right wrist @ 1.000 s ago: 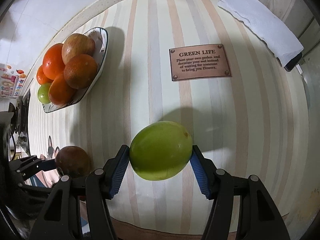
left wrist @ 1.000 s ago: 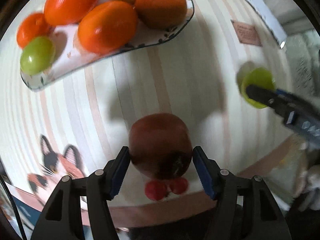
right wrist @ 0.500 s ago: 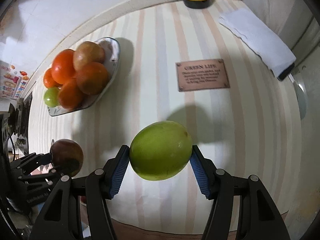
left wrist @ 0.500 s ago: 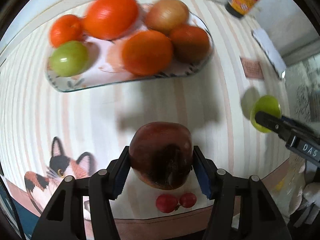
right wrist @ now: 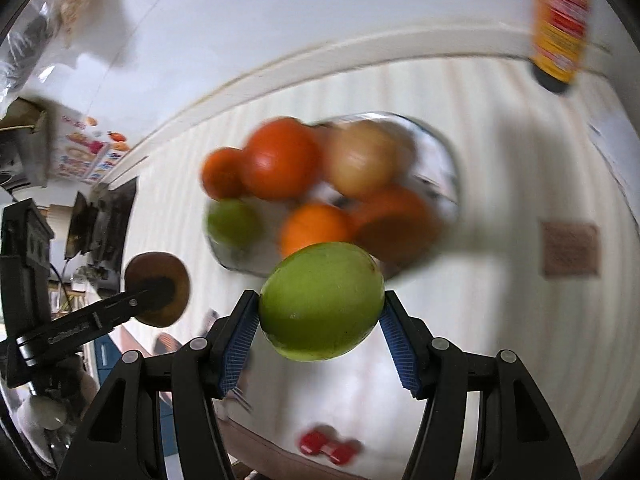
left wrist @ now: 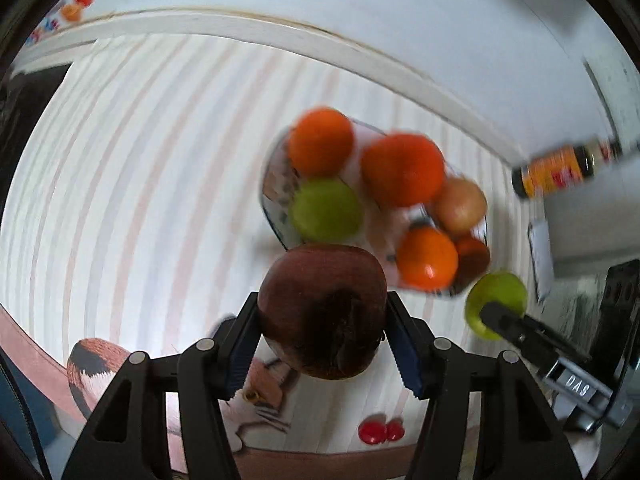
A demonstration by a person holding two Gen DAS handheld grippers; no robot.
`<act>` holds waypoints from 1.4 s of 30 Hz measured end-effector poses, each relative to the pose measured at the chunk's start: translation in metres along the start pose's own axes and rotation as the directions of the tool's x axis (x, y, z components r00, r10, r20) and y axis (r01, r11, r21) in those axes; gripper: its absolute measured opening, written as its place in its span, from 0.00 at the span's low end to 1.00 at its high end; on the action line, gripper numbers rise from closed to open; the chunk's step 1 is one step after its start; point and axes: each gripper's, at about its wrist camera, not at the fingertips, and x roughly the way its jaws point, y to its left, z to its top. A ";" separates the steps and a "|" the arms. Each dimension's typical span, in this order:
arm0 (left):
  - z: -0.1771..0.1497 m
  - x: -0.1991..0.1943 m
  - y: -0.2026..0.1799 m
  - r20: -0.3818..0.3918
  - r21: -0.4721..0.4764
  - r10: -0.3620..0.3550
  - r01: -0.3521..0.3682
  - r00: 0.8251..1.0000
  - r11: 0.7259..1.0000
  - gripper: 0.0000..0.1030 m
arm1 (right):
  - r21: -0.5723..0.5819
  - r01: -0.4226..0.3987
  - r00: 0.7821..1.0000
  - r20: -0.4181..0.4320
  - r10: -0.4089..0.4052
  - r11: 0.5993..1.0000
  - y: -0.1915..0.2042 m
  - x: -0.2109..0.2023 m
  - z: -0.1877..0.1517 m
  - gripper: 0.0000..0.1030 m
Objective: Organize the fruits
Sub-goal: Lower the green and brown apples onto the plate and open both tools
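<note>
Two fruits are riding in our grippers above the striped table: our left gripper [left wrist: 322, 334] is clamping a brown fruit [left wrist: 322, 316], our right gripper [right wrist: 320, 322] a green fruit [right wrist: 322, 300] lying crosswise. Six fruits are already sitting in the bowl [right wrist: 452, 168] beyond; these two are remaining.

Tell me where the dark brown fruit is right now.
The dark brown fruit is clamped in the left gripper, held in the air just short of the fruit plate; the right wrist view shows it left of the green fruit.

Fruit plate [right wrist: 448, 160], bottle [right wrist: 558, 28] motion-blurred.
</note>
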 end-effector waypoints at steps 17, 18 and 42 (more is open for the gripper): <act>0.022 0.056 0.009 -0.099 -0.174 -0.222 0.202 0.970 0.964 0.56 | 0.004 0.056 0.997 -0.047 -0.055 0.998 0.019 0.040 0.069 0.62; 0.022 0.058 0.005 -0.105 -0.175 -0.237 0.217 0.966 0.960 0.56 | 0.019 0.055 0.997 -0.049 -0.054 0.998 0.015 0.040 0.072 0.62; 0.011 0.034 -0.052 0.052 0.074 0.155 -0.159 0.986 0.985 0.95 | -0.007 0.370 0.926 0.086 -0.368 0.929 0.011 -0.016 0.059 0.94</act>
